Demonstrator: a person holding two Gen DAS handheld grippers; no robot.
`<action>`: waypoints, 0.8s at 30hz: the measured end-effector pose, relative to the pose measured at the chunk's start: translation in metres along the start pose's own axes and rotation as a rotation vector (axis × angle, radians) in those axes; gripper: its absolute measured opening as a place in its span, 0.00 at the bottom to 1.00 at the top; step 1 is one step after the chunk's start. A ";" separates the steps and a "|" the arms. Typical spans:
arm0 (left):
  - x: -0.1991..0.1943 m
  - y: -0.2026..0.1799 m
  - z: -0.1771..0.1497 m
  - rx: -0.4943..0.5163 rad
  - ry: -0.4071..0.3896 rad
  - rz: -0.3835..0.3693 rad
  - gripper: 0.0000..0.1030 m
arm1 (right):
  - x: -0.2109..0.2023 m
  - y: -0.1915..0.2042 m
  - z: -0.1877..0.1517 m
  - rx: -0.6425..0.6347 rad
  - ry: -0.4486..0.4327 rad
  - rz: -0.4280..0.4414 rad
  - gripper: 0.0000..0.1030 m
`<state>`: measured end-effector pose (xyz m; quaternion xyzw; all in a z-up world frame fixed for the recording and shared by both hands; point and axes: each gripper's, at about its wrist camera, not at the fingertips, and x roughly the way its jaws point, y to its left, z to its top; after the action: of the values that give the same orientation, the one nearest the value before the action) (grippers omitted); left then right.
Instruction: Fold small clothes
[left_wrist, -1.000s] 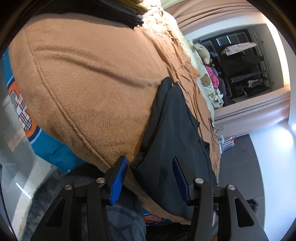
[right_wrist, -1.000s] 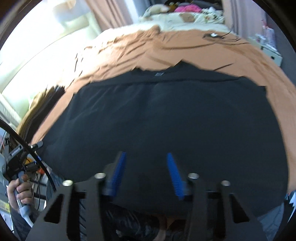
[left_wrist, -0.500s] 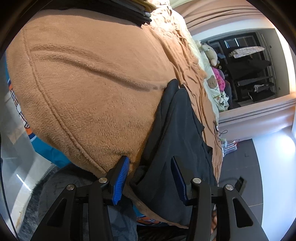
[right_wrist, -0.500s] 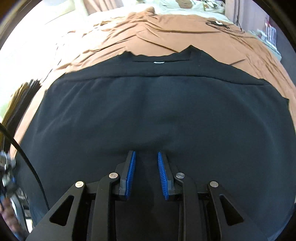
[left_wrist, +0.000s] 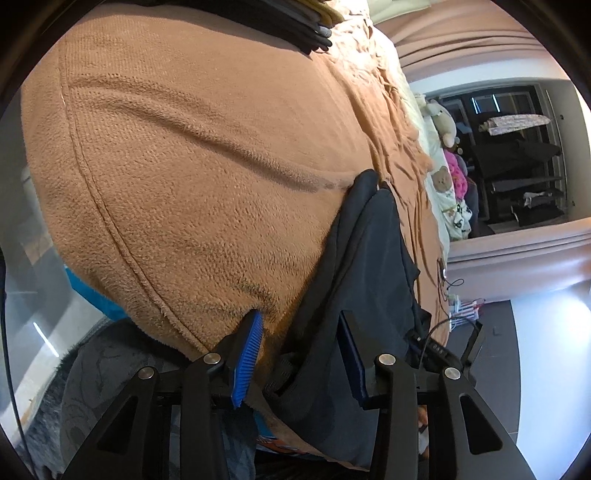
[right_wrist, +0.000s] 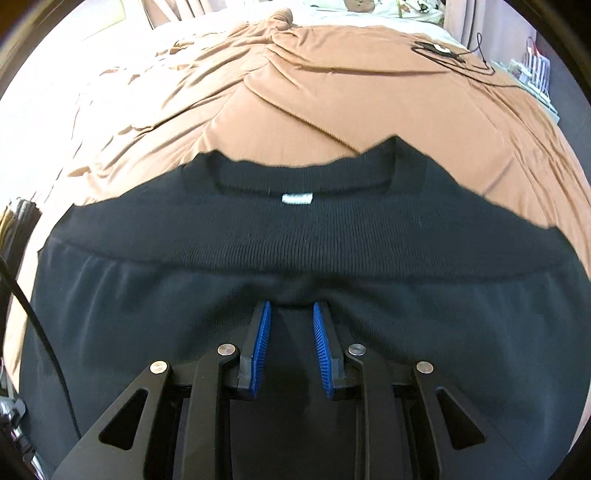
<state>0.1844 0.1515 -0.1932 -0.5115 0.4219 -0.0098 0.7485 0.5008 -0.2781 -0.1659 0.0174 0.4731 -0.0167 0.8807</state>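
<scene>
A black knit garment (right_wrist: 295, 251) lies flat on a brown blanket (right_wrist: 332, 92), its ribbed band and white label (right_wrist: 297, 198) facing away from me. My right gripper (right_wrist: 291, 310) rests on the garment's middle with its blue pads narrowly apart and a small ridge of fabric bunched at the tips. In the left wrist view the same garment (left_wrist: 373, 266) hangs over the bed's edge. My left gripper (left_wrist: 301, 321) is open, its jaws on either side of the garment's lower corner, not closed on it.
A stack of dark folded clothes (left_wrist: 295, 26) sits at the blanket's far end. Stuffed toys (left_wrist: 443, 122) and a patterned pillow lie at the bed's head. A cable and small device (right_wrist: 439, 48) lie on the blanket far right. A grey rug (left_wrist: 92, 369) is below.
My right gripper has moved forward across the garment toward the ribbed band, its jaws narrowed from wide open. My left gripper has moved in closer to the garment's corner and stayed open.
</scene>
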 end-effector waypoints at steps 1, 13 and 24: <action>0.001 -0.001 0.000 0.001 0.003 0.002 0.43 | 0.003 0.001 0.003 0.000 0.000 -0.003 0.19; 0.006 -0.007 -0.003 0.025 0.049 -0.024 0.43 | 0.018 -0.012 0.035 0.080 0.086 0.100 0.20; 0.012 -0.009 -0.003 0.090 0.060 -0.062 0.20 | -0.006 -0.006 -0.034 0.043 0.112 0.194 0.22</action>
<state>0.1936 0.1396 -0.1944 -0.4896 0.4273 -0.0670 0.7571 0.4688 -0.2828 -0.1796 0.0831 0.5171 0.0593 0.8498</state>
